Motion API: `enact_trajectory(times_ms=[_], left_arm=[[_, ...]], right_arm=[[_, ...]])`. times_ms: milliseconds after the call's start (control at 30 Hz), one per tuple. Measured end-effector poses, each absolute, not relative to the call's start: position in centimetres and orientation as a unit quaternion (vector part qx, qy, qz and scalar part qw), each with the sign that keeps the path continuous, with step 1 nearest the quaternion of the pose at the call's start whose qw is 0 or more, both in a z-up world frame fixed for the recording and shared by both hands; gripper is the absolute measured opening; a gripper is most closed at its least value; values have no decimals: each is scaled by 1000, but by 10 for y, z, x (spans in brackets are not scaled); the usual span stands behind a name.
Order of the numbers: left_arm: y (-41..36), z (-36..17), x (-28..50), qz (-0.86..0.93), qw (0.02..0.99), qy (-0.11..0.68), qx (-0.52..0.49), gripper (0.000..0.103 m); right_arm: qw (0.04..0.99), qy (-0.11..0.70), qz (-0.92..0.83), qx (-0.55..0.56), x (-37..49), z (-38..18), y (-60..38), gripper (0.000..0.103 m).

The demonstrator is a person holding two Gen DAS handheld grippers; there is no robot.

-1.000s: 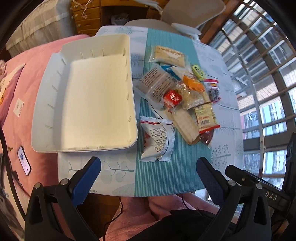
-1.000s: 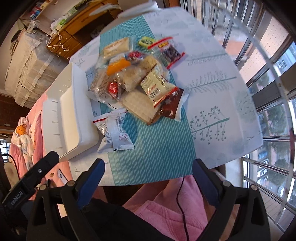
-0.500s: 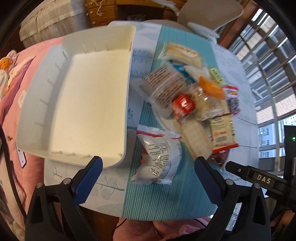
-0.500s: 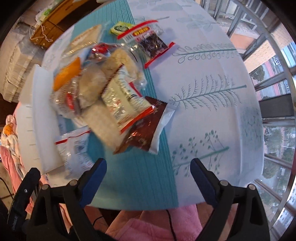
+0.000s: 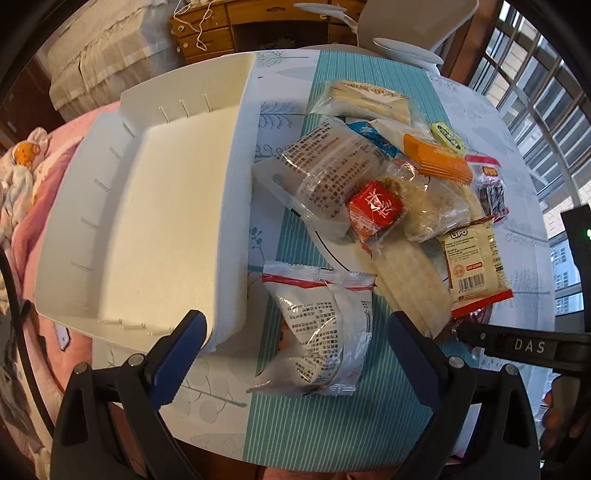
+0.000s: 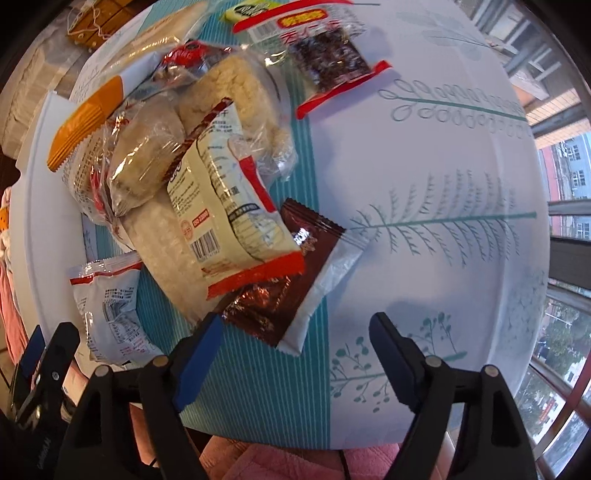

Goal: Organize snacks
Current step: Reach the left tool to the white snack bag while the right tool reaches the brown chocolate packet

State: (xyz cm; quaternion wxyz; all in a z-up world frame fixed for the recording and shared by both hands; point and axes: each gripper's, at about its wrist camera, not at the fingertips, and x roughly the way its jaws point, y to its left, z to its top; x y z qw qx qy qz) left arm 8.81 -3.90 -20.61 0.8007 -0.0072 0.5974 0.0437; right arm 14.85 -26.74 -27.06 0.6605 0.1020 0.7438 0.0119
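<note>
A pile of wrapped snacks [image 5: 391, 192] lies on the round table, right of an empty white tray [image 5: 147, 206]. My left gripper [image 5: 295, 343] is open, its fingers either side of a white-and-red snack packet [image 5: 321, 328] lying at the near edge. My right gripper [image 6: 295, 339] is open and low over the table, its left finger beside a brown foil packet [image 6: 284, 295] that lies under a cream LIPO packet [image 6: 229, 214]. The white-and-red packet also shows in the right wrist view [image 6: 110, 310].
A red-edged packet of dark dried fruit [image 6: 325, 55] and a small green packet [image 5: 447, 134] lie at the far side. A white chair [image 5: 406, 22] and wooden drawers [image 5: 207, 29] stand behind the table. Pink bedding [image 5: 22, 177] lies left. Windows are at the right.
Both grippers have moved forward and down toward the table. The left now straddles the white-and-red packet; the right has closed in on the brown foil packet. Both stay open.
</note>
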Motion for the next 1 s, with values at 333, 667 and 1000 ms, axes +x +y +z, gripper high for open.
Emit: enact_trajectory(times_ms=[333,667,1000], left_arm=[[-52,-196,80,37,816,576,17,96],[-75,-204,78,9,800,598,42,96],[-81,-243,91,28,775,628,64,90]], right_arm=[[644,761,27,72,172,-295,-246,63],[631,774,19,45,184,-312,-229,49],[635,771,21,40,191,-323,-222,35]])
